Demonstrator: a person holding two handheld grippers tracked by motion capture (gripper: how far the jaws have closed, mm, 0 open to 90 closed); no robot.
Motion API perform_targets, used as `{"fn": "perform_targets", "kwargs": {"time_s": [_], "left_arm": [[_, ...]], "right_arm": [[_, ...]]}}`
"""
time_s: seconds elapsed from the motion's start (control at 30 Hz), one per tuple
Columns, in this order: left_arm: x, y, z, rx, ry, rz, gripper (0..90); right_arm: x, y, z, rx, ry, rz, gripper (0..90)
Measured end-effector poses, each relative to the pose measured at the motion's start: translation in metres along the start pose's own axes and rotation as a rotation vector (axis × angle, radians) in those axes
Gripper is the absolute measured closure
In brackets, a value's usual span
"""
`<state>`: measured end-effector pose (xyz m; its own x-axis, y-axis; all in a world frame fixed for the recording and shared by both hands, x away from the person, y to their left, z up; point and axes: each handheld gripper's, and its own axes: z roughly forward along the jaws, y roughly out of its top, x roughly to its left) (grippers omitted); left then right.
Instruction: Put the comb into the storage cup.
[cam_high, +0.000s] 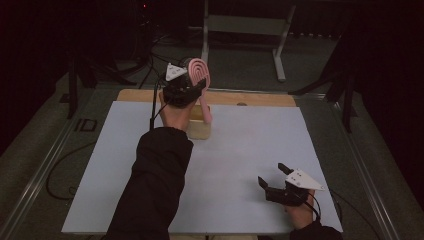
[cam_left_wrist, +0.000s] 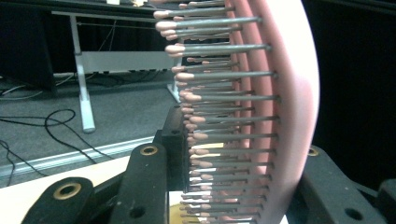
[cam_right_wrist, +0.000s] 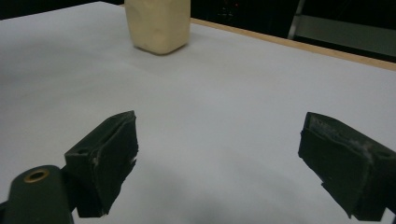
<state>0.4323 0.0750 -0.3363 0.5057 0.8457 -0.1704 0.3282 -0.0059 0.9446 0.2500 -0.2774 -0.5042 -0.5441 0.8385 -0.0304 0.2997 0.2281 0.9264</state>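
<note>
My left gripper (cam_high: 196, 84) is raised over the back of the table, shut on a pink hairbrush (cam_high: 199, 70). The brush's handle hangs down toward a cream block (cam_high: 200, 130) standing on the white sheet (cam_high: 240, 155). In the left gripper view the pink brush back (cam_left_wrist: 289, 93) and its metal bristles sit between the jaws of the left gripper (cam_left_wrist: 243, 140). My right gripper (cam_high: 272, 174) rests low near the front right of the table, open with nothing between its jaws. In the right gripper view the right gripper (cam_right_wrist: 219, 140) faces the cream block (cam_right_wrist: 159, 23) across bare sheet.
A wooden strip (cam_high: 250, 98) runs along the table's far edge. Behind the table a white metal stand (cam_high: 240, 25) sits on the floor, and cables (cam_high: 60, 175) lie on the floor at the left. Dark surroundings close in on all sides.
</note>
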Motion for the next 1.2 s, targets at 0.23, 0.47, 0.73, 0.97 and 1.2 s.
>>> {"fn": "perform_targets", "kwargs": {"time_s": [0.23,0.47,0.73,0.97,1.2], "left_arm": [[0.001,-0.001,0.002,-0.004,0.011,0.005,64.3],[0.003,-0.001,0.005,-0.011,0.020,0.004,64.3],[0.004,-0.002,0.009,-0.015,0.024,-0.007,64.3],[0.005,-0.003,0.012,-0.012,0.034,0.001,64.3],[0.005,-0.004,0.012,-0.017,0.040,-0.002,64.3]], "right_arm": [[0.000,0.000,0.000,-0.001,0.000,-0.002,11.5],[0.000,0.000,0.000,-0.001,0.000,0.002,11.5],[0.000,0.000,0.000,-0.003,0.003,0.004,11.5],[0.000,0.000,-0.001,-0.003,0.003,0.005,11.5],[0.000,0.000,-0.001,-0.003,0.004,0.005,11.5]]}}
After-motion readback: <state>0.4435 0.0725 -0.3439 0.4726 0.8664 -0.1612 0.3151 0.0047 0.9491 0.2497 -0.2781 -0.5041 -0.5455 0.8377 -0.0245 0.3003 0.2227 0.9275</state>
